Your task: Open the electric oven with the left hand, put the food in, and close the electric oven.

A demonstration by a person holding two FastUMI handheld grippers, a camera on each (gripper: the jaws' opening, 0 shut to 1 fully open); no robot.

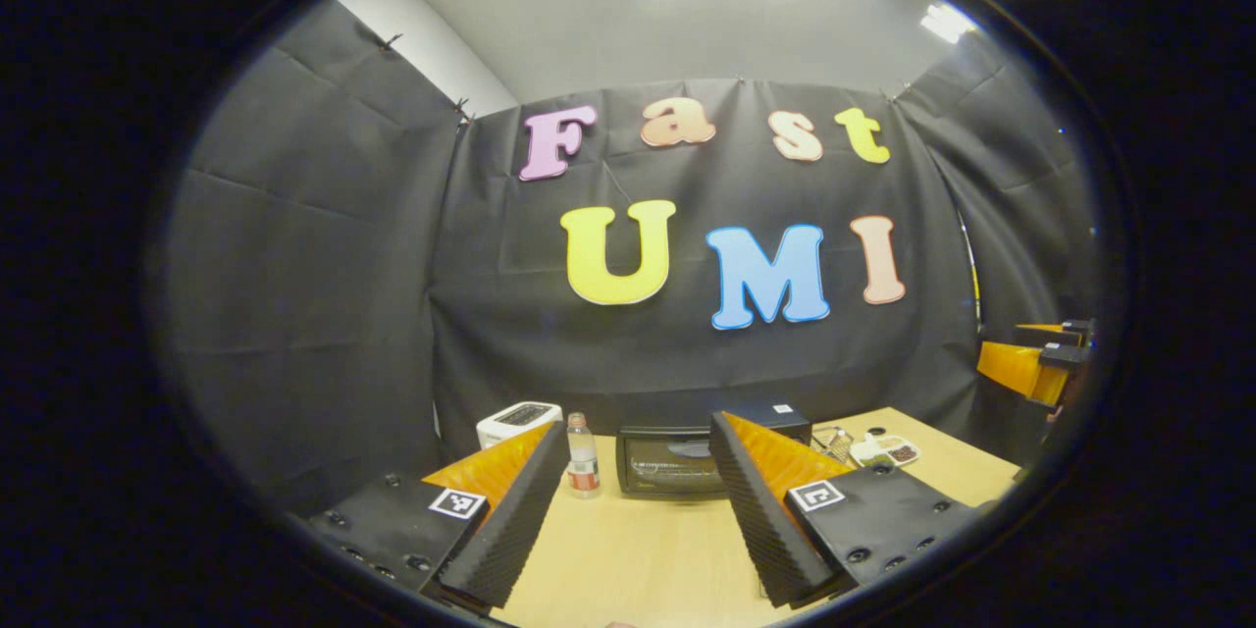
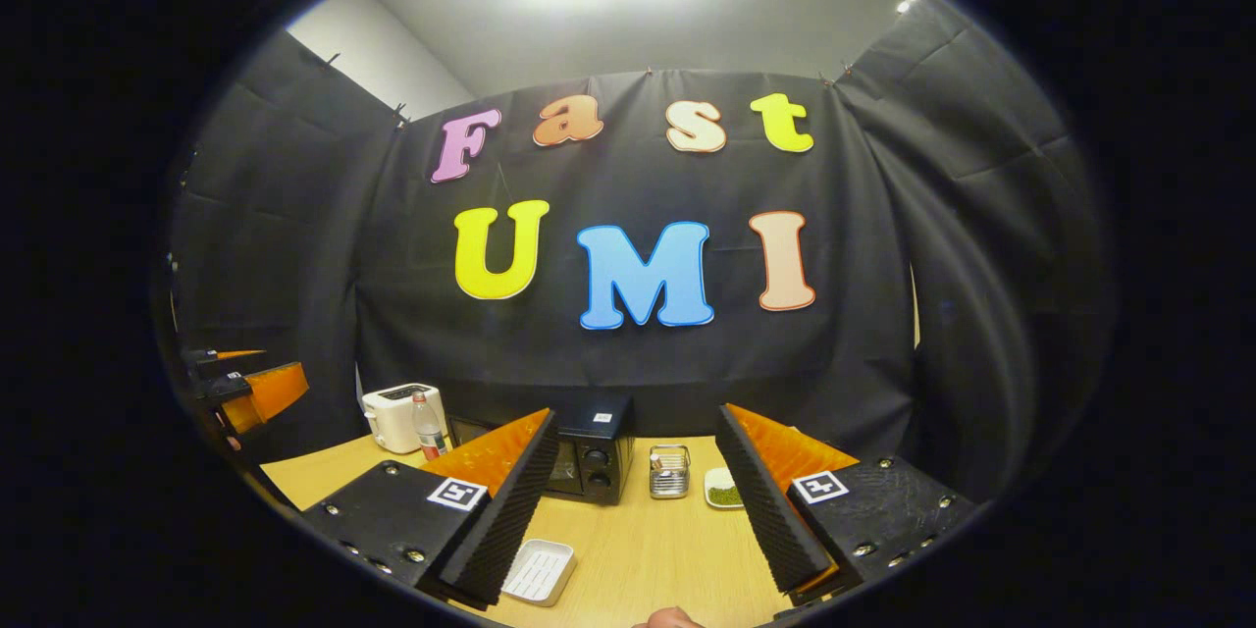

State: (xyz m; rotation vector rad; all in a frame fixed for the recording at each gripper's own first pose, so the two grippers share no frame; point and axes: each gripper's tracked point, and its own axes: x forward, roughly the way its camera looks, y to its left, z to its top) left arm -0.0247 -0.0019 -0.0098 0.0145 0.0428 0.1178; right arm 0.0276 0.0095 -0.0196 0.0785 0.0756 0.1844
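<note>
A small black electric oven [image 1: 677, 459] stands at the back of the wooden table, its glass door closed. My left gripper [image 1: 638, 510] hovers well in front of it, open, with nothing between its ribbed fingers. In the right gripper view the oven [image 2: 589, 461] sits partly behind the left finger of my right gripper [image 2: 633, 500], which is also open and holds nothing. A white tray [image 2: 538, 571] lies on the table just below that gripper. A small dish of green food [image 2: 724, 489] rests to the oven's right. The right gripper [image 1: 1035, 363] appears at the far right of the left gripper view.
A white toaster [image 1: 518, 422] and a plastic bottle [image 1: 582, 456] stand left of the oven. A wire holder [image 2: 669, 471] and a plate with dark food [image 1: 888, 451] sit to its right. The table [image 1: 648, 559] is light wood, with black cloth behind.
</note>
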